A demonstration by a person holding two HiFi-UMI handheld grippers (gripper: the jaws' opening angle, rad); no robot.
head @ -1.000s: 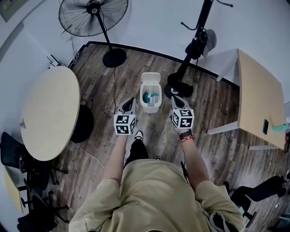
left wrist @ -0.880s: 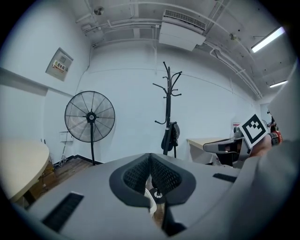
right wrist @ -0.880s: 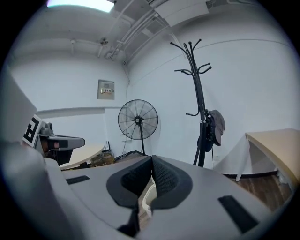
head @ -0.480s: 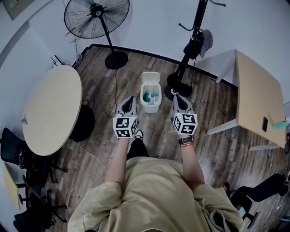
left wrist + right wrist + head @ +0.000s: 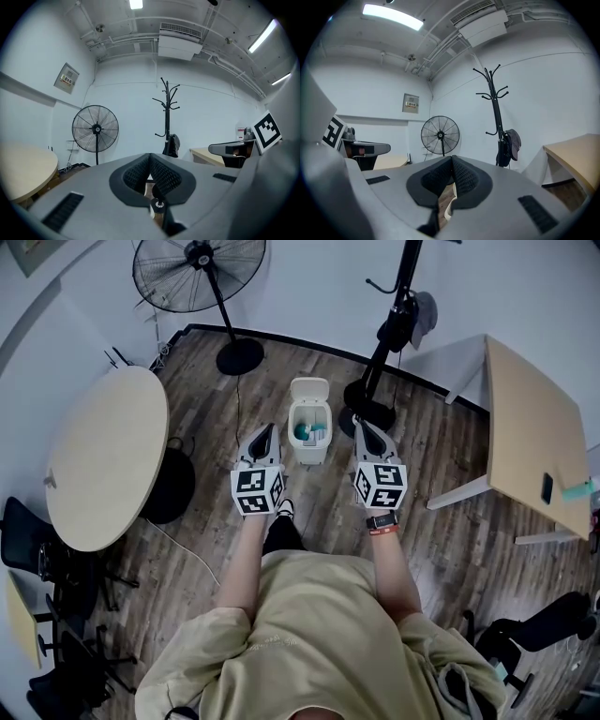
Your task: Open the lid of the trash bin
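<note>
Left tongs [image 5: 264, 430] and right tongs [image 5: 358, 427], both closed empty, flank the small white plastic trash bin [image 5: 308, 451], its lid [image 5: 309, 390] already raised; only withdrawal seemingly remains.

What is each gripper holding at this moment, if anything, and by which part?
Nothing is held. The left gripper and the right gripper both have their jaws shut together and empty. They are on either side of the trash bin, apart from it.

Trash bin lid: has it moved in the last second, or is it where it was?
No. The lid stays tipped back open behind the trash bin, no nearer the coat stand base than before.
</note>
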